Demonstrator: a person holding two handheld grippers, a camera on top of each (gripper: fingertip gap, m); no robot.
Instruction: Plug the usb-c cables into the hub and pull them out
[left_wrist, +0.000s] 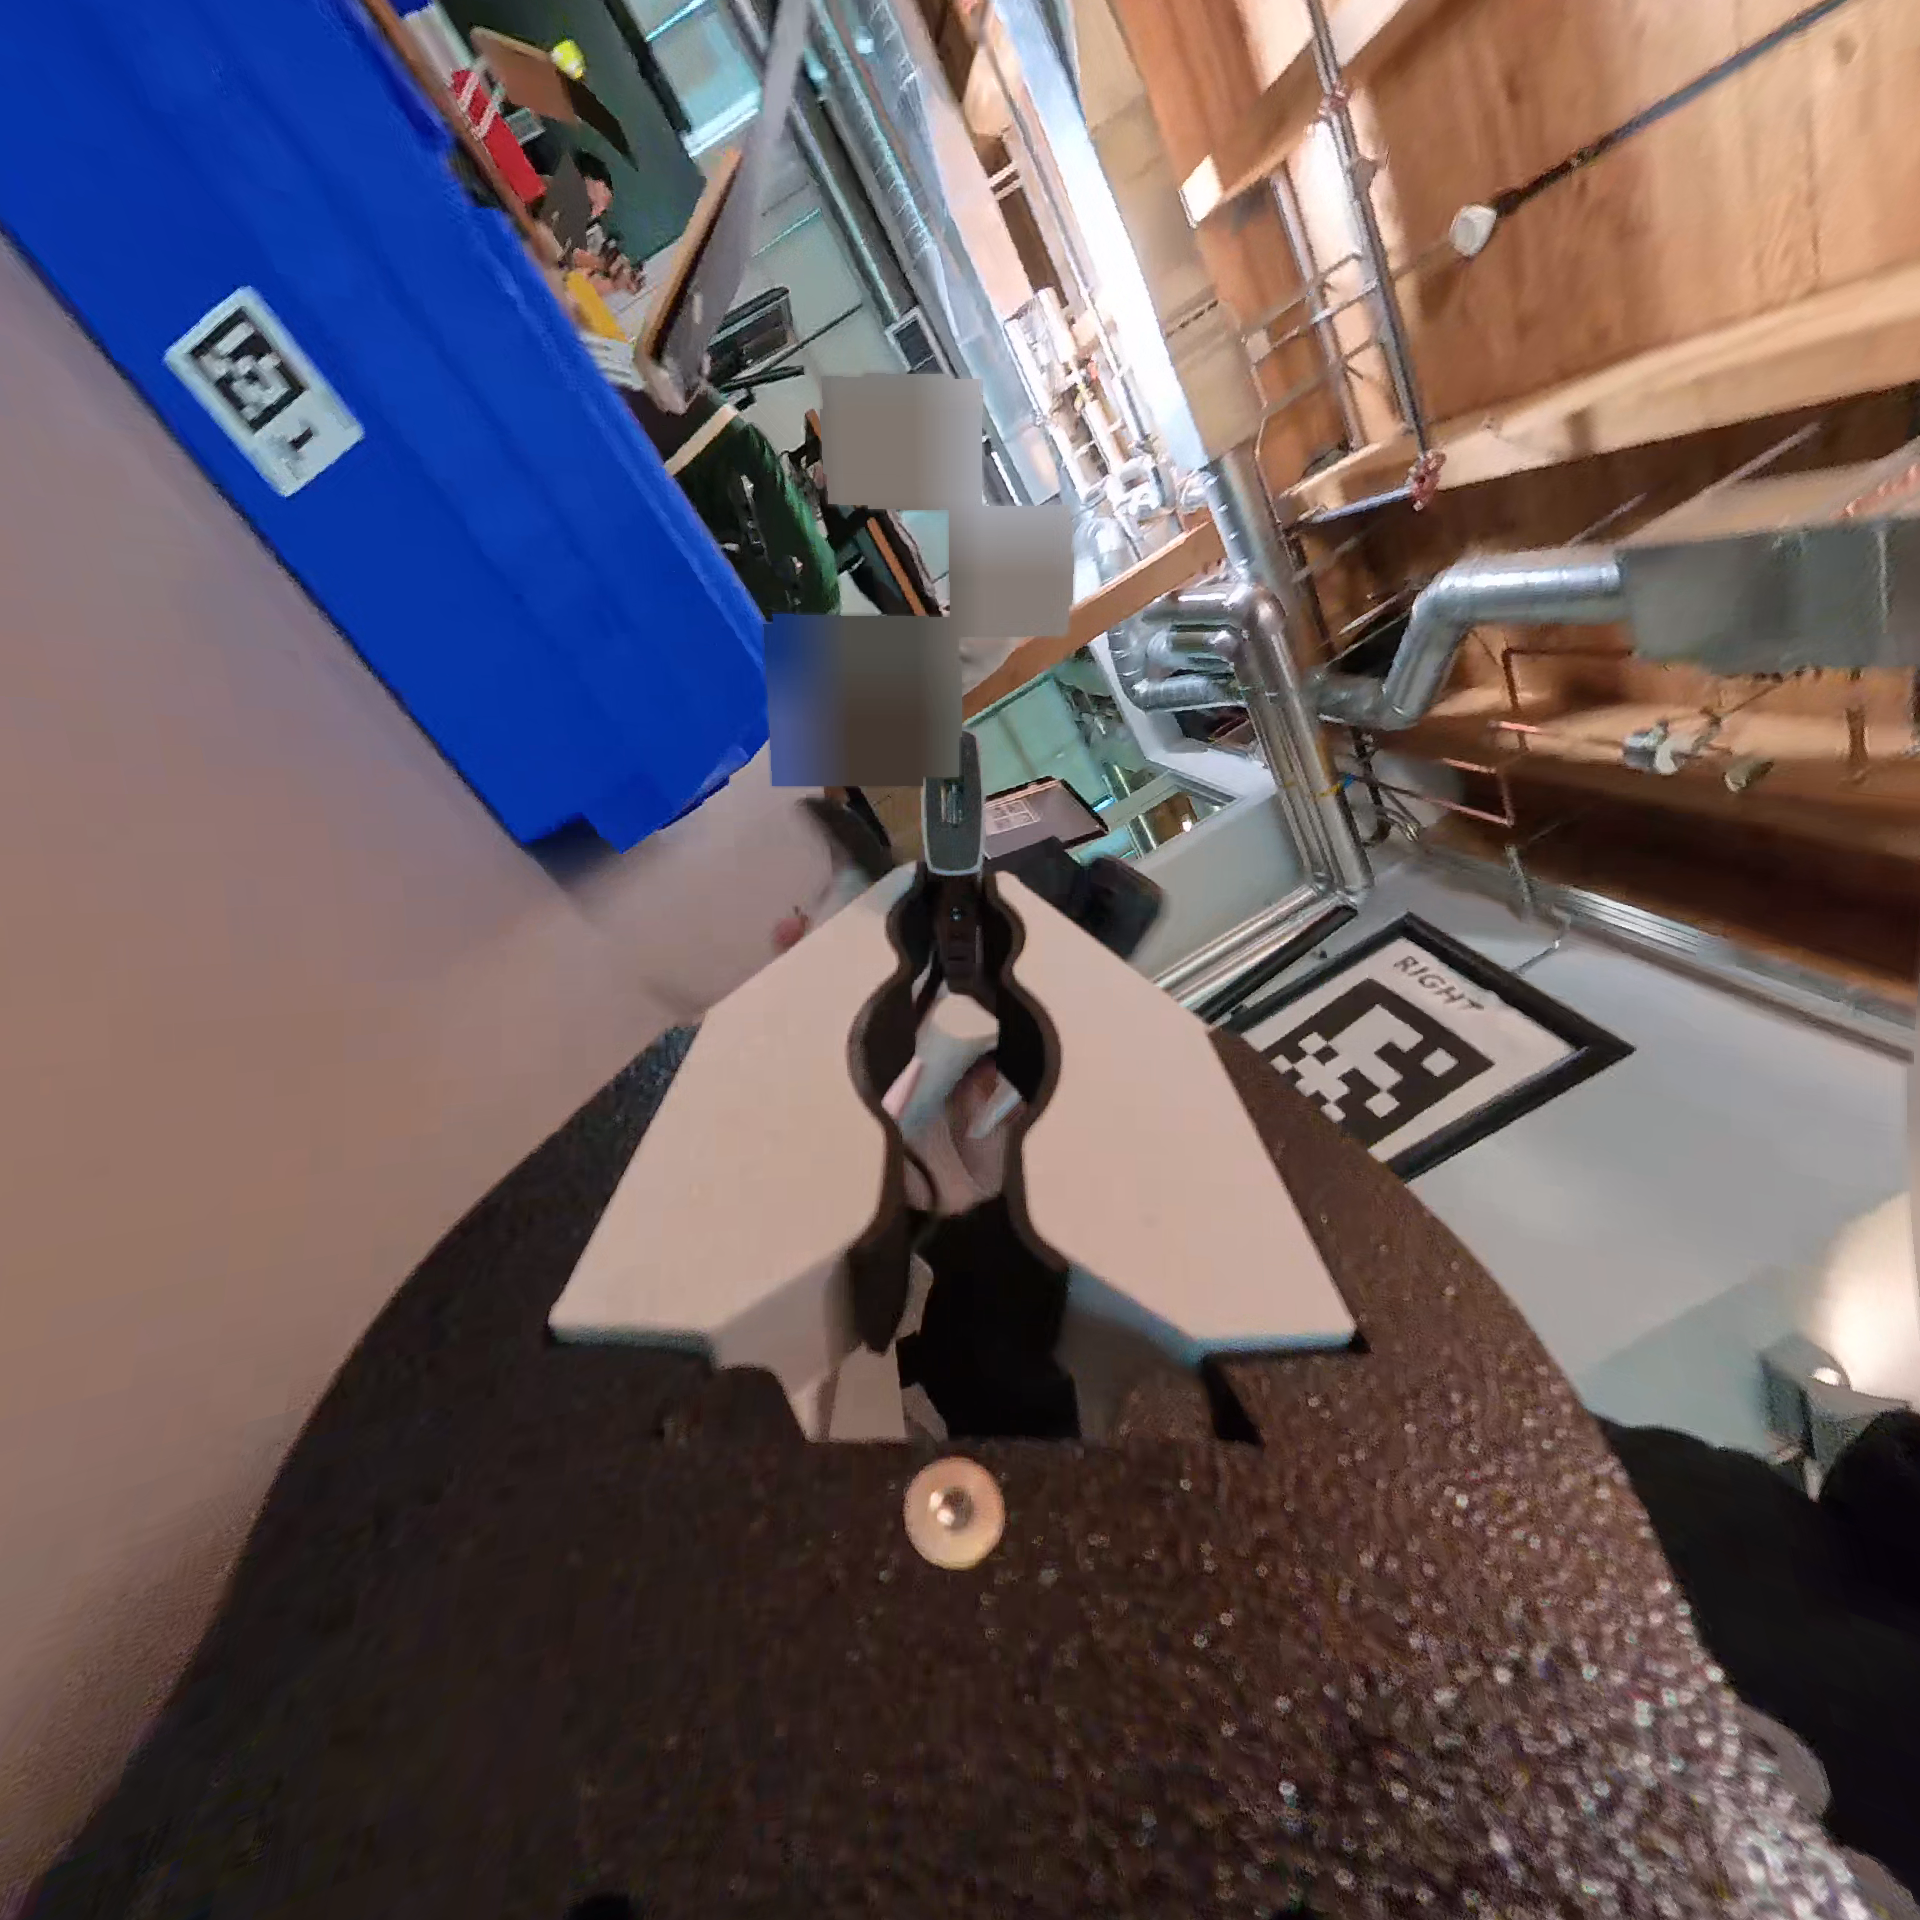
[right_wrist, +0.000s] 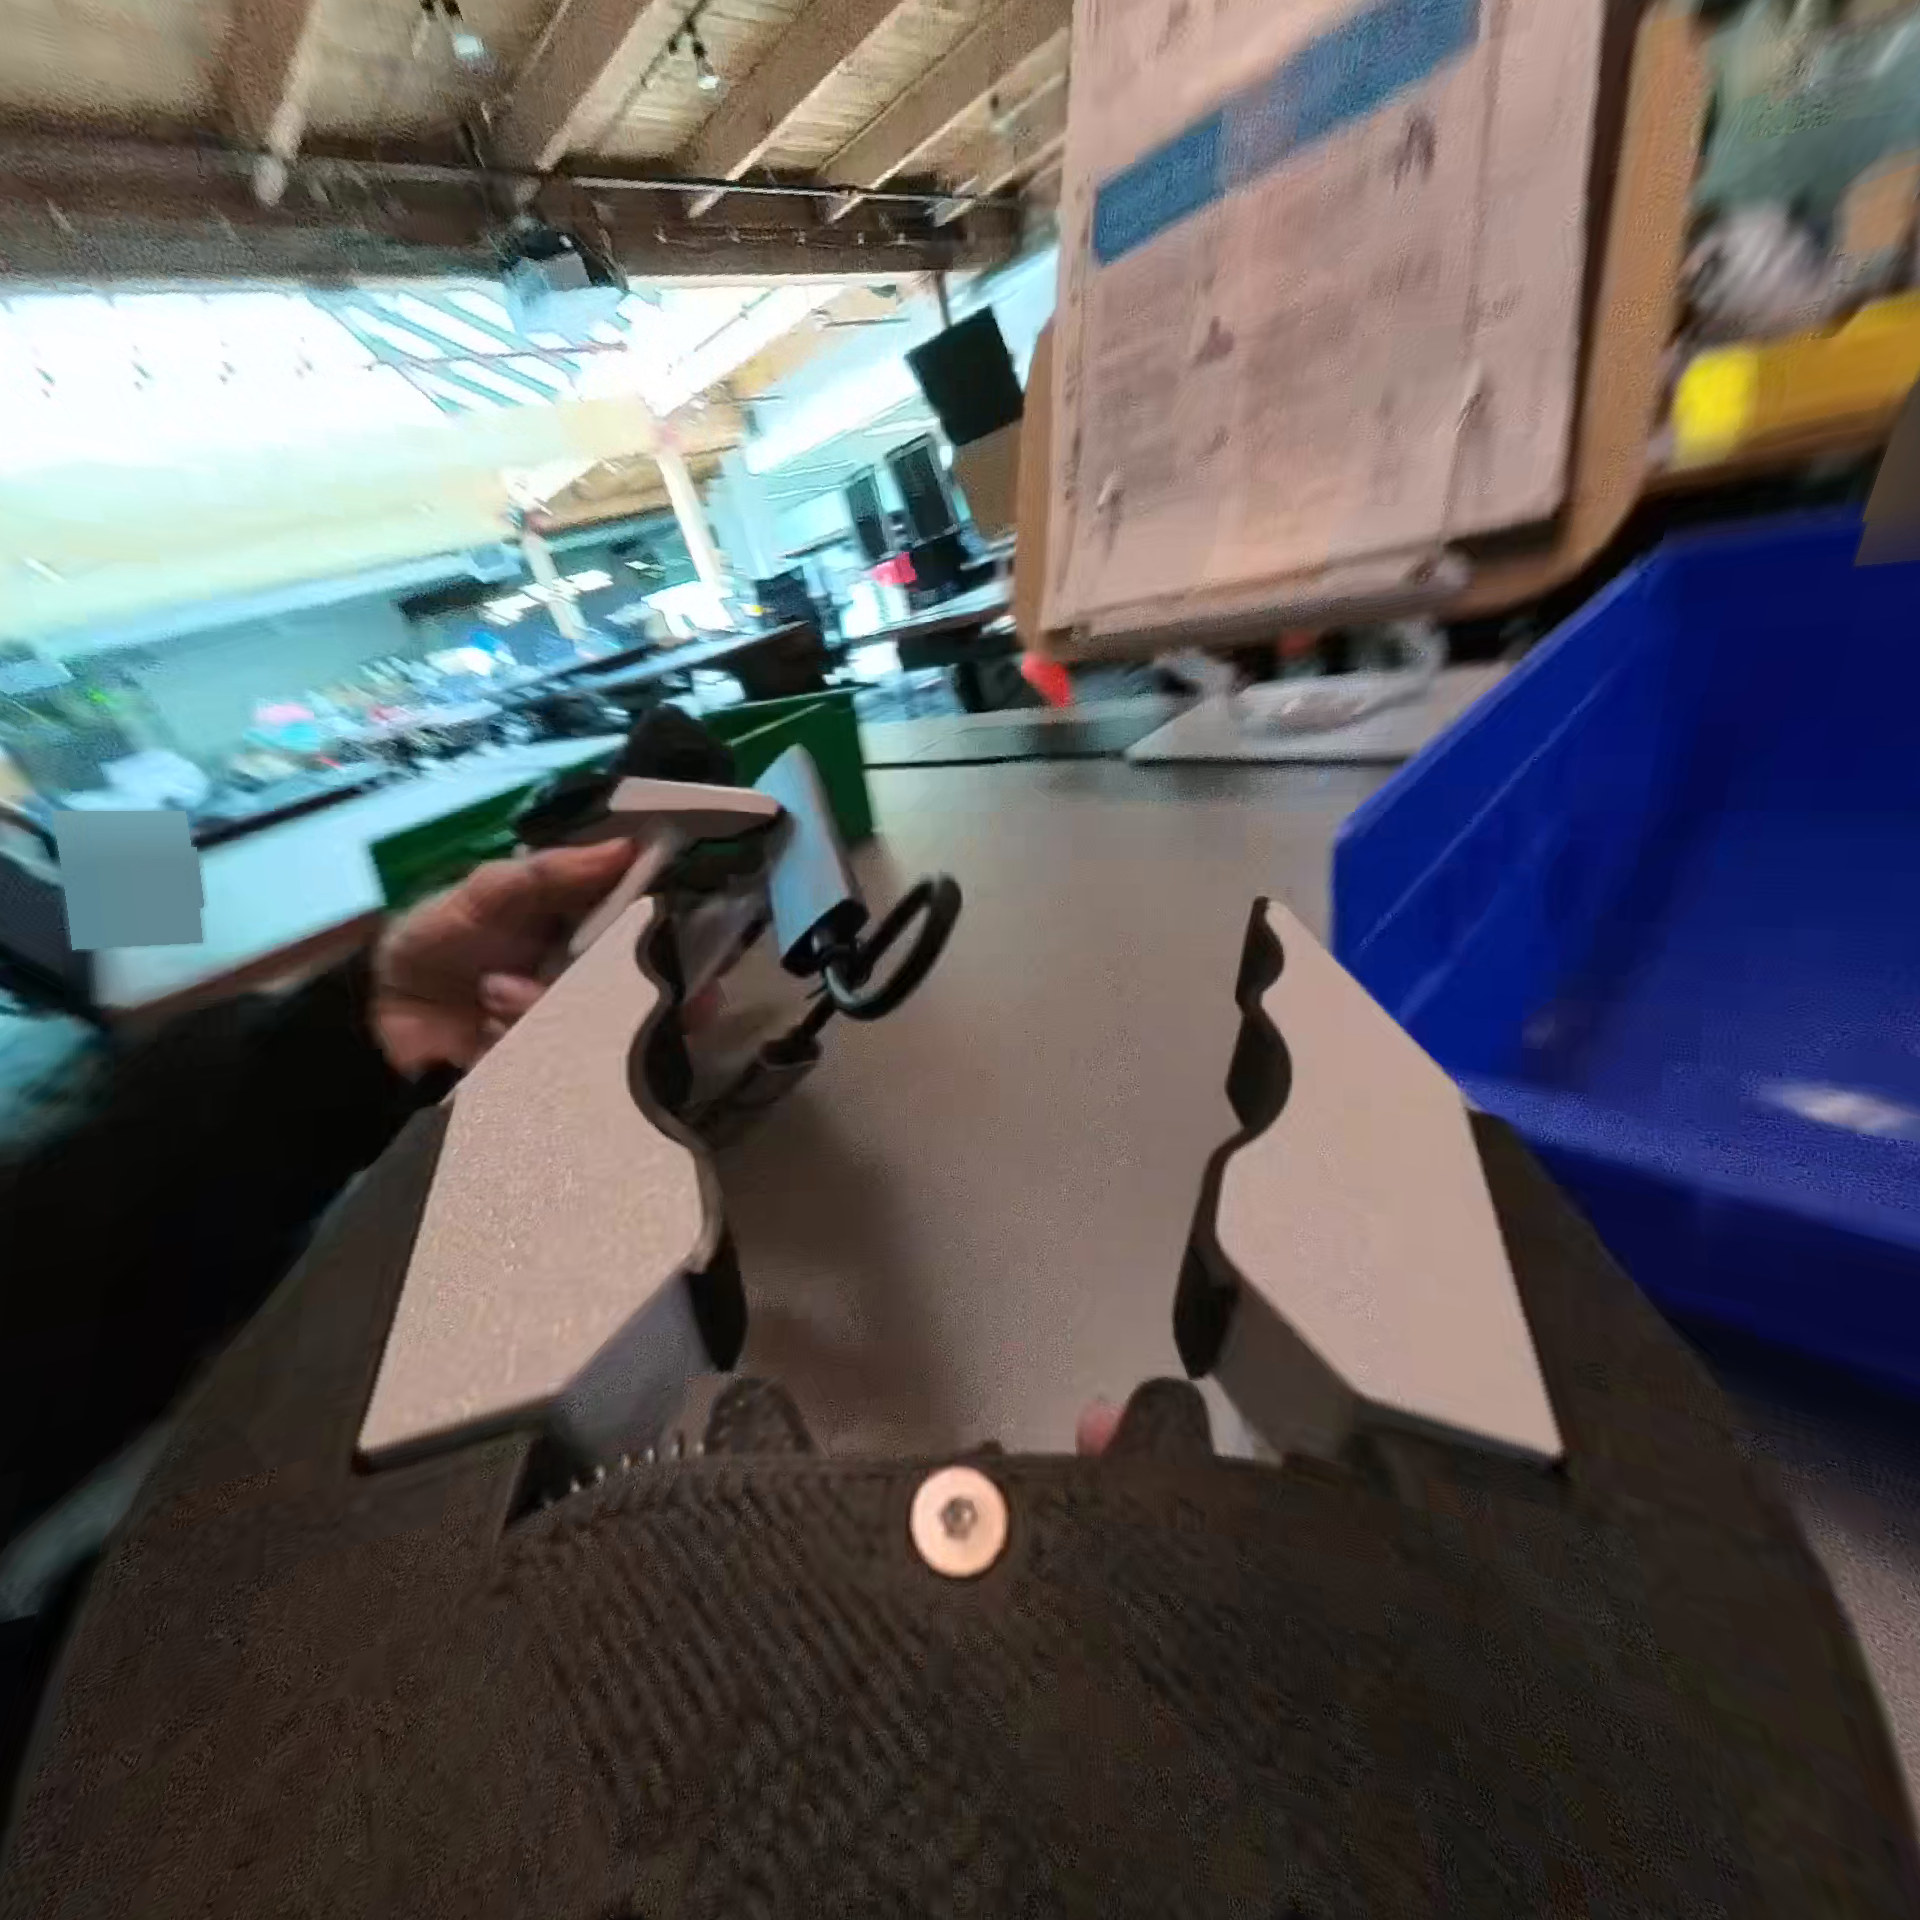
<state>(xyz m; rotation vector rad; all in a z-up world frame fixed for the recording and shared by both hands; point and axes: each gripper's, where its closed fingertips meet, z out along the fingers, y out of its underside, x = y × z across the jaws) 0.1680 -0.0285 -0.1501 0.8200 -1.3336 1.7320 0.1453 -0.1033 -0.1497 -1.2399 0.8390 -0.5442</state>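
One silver hub (right_wrist: 812, 868) is being held up off the dark tabletop (right_wrist: 1039, 1039), clamped edge-on between the closed fingers of the left gripper (left_wrist: 951, 914), w/ its own short black cable (right_wrist: 894, 956) dangling in a loop below. Lifting it this way is prob. meant to turn a port side toward the other tool. In the left wrist view the hub (left_wrist: 954, 821) is sticking out just past the fingertips, thin edge facing the lens.

No USB-C plug is showing in either view, so whether any cable is plugged in can't be told. The right gripper (right_wrist: 956, 935) is hanging w/ jaws spread wide & nothing between them, near the hub but apart, likely readying to fetch a cable. A blue bin (right_wrist: 1662, 883) is sitting just to the right on the table; cardboard boxes (right_wrist: 1320, 312) are stacked behind it.
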